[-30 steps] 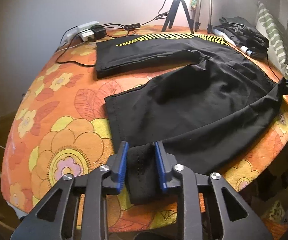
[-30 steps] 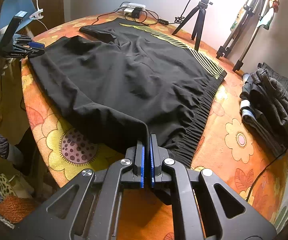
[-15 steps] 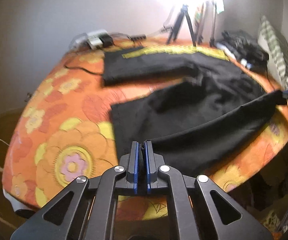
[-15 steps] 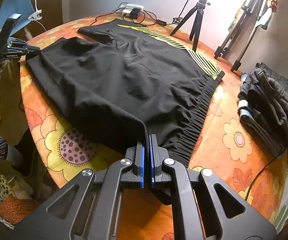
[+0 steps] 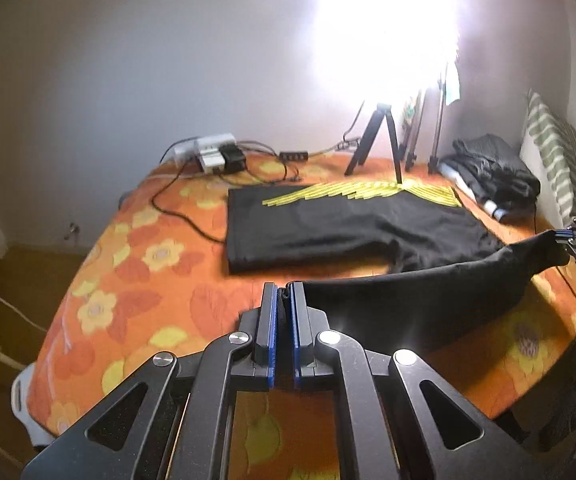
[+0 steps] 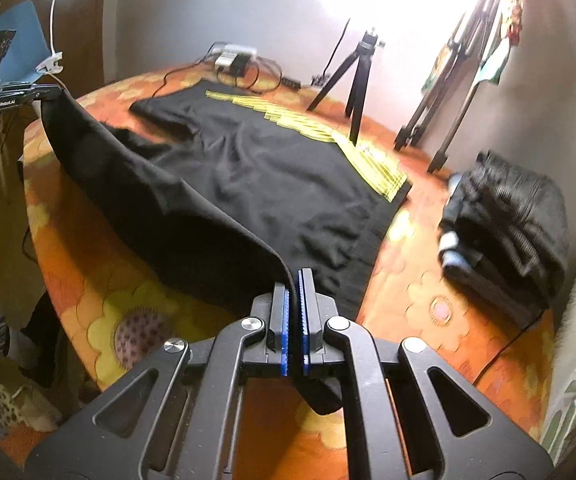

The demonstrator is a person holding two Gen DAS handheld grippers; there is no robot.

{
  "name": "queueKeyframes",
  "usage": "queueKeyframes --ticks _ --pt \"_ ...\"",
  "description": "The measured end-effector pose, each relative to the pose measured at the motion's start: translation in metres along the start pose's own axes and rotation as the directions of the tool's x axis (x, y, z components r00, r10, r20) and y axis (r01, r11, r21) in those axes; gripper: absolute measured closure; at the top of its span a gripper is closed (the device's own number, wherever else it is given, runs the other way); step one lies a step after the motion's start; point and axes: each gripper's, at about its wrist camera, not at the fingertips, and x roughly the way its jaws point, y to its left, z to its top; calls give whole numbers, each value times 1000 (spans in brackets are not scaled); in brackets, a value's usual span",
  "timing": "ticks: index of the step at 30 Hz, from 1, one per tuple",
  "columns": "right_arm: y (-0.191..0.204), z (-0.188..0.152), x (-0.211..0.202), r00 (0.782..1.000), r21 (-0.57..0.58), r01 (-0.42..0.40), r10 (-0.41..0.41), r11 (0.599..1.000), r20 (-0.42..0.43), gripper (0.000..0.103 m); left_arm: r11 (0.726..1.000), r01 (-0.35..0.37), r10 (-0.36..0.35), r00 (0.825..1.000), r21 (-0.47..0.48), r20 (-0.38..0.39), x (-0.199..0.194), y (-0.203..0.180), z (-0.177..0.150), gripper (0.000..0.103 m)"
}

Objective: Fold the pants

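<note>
We clamp the near edge of the black pants (image 5: 368,228) in our left gripper (image 5: 283,300) and right gripper (image 6: 294,284), raised off the orange floral table (image 5: 135,272); the far leg lies flat below a glaring lamp.

The right gripper (image 6: 295,280) pinches the waist corner of the black pants (image 6: 271,184); the left gripper (image 6: 49,94) pinches the far leg hem, that edge lifted off the orange floral tablecloth (image 6: 416,304). Folded dark clothes (image 6: 504,224) lie to the right.
</note>
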Motion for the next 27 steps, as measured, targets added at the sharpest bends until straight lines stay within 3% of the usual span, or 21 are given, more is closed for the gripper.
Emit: queueKeyframes --ticks 9,27 --pt "-24 39 17 996 12 85 -85 996 37 100 1000 -17 17 999 8 46 32 8 40 98" --pt "-84 118 118 988 59 151 -152 987 3 100 996 -67 63 996 66 69 130 35 127 98"
